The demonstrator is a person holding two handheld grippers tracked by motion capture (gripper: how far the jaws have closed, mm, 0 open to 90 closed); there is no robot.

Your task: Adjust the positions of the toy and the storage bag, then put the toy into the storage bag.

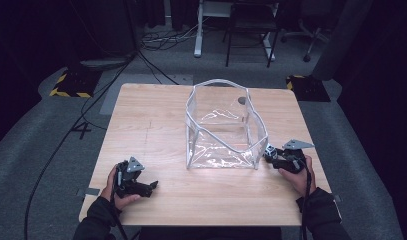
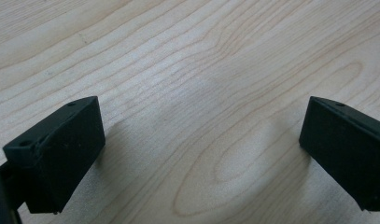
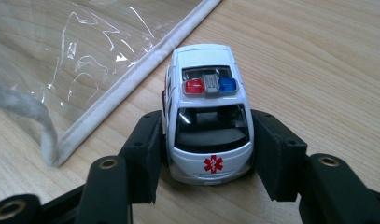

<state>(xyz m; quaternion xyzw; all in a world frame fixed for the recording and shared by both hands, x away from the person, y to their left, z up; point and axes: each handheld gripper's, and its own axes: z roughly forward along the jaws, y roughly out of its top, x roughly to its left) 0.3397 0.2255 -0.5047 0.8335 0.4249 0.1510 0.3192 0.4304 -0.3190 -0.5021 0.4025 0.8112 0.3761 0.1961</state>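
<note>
**On the desk: toy ambulance pinched beside the clear bag**

Across the middle of the wooden desk (image 1: 156,125) stands a clear plastic bag (image 1: 223,127), boxy and open at the top, its white piping tracing the edges. It is the biggest thing on the surface, and its near right corner sits just beside the right gripper (image 1: 274,156).

That right gripper (image 3: 208,154) is closed on a small white toy ambulance (image 3: 207,112), one jaw against each side, at the end marked with a red star. The car's red and blue roof lights face up and its wheels look to be on or just above the wood; the bag's piped lower edge (image 3: 131,79) runs close along its left.

The likely step is lifting the car into the bag. To do it well, I would keep the pinch steady and level, raise the car clear of the rim before moving across, and avoid snagging the soft wall, which would probably buckle or slide if bumped.

The left gripper (image 1: 148,187) rests near the front left of the desk, well apart from the bag, jaws spread wide over bare wood (image 2: 201,116).

Around the desk lies grey carpet (image 1: 51,140) with trailing cables (image 1: 66,140), yellow-and-black hazard markings, and chair and desk legs in a dark room behind.
</note>
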